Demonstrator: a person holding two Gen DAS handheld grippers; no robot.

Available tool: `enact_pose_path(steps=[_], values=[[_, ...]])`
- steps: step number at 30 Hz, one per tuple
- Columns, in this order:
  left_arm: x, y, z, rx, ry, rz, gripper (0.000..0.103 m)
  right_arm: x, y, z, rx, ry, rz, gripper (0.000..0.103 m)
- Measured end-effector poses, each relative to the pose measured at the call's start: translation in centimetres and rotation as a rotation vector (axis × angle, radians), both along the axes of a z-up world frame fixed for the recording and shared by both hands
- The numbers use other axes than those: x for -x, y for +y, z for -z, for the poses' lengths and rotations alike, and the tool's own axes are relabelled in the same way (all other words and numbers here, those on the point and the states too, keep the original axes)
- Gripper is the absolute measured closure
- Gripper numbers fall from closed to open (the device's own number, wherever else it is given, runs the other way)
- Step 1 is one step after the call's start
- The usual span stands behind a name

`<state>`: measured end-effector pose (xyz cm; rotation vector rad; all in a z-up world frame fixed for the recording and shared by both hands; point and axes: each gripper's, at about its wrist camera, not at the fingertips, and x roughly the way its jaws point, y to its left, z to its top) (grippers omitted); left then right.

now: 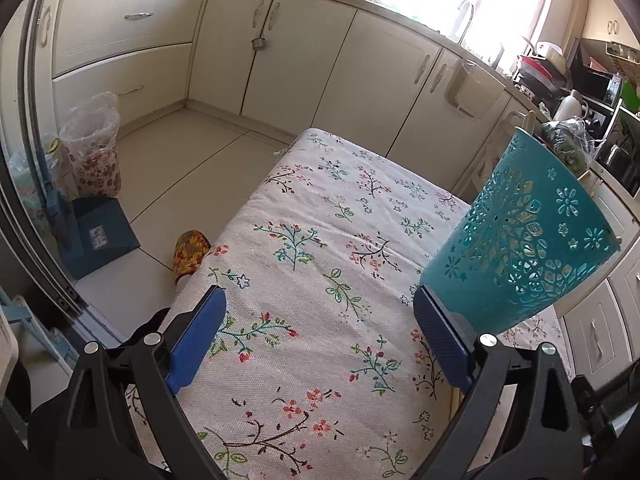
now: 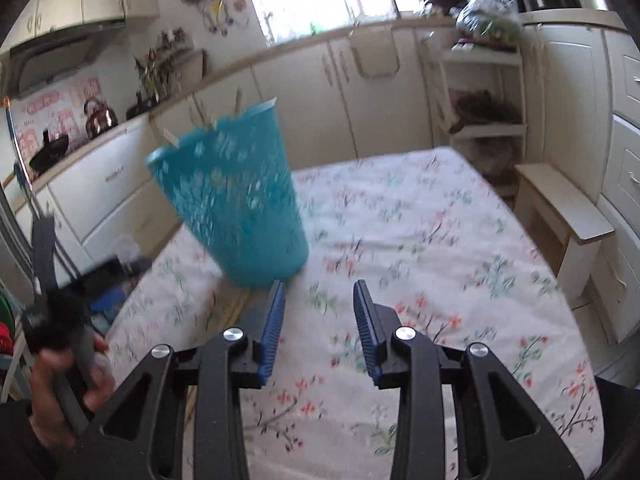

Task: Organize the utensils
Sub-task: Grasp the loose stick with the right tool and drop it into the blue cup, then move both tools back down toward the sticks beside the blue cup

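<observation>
Teal plastic basket (image 2: 236,200) stood on the cloth-covered bench (image 1: 320,240), just ahead and left of the right tongs (image 2: 320,292), and hard against the outer face of the left tongs' (image 1: 320,300) right-hand finger (image 1: 440,340). Wooden utensil handles (image 2: 240,100) poked above its rim; blur hid how many.

Right tongs were part-open with nothing between the pads. Left tongs were spread wide, also empty, only flowered cloth in the gap.

Risks as I judged them:
- Basket was tall, narrow-footed and light-looking. It read as tilted in both views, though fisheye distortion could account for that. A sideways nudge from the left tongs' right-hand finger could tip it and spill the utensils.
- Right view was motion-blurred, so that hand looked to be moving fast. The left-hand finger (image 2: 274,328) of those tongs sat almost at the basket's base; overshoot would shove the base and topple it.
- Cloth was loose and wrinkled. Dragging either tongs across it could pull the basket along.
- No loose utensil showed on the bench near either tongs, so the next pick target was unclear.
</observation>
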<state>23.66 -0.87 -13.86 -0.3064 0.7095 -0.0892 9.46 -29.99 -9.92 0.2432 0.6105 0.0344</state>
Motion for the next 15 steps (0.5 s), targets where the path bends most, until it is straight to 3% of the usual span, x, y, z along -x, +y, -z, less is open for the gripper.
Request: enact_pose_path(steps=[7, 15], values=[[2.0, 0.2, -0.9, -0.027, -0.015, 0.013, 0.010, -3.1, 4.4, 1.4, 0.025, 0.150, -0.121, 0.068], [3.3, 0.5, -1.2, -0.066, -0.030, 0.024, 0.010, -5.6, 7.9, 3.7, 0.045, 0.254, -0.151, 0.085]])
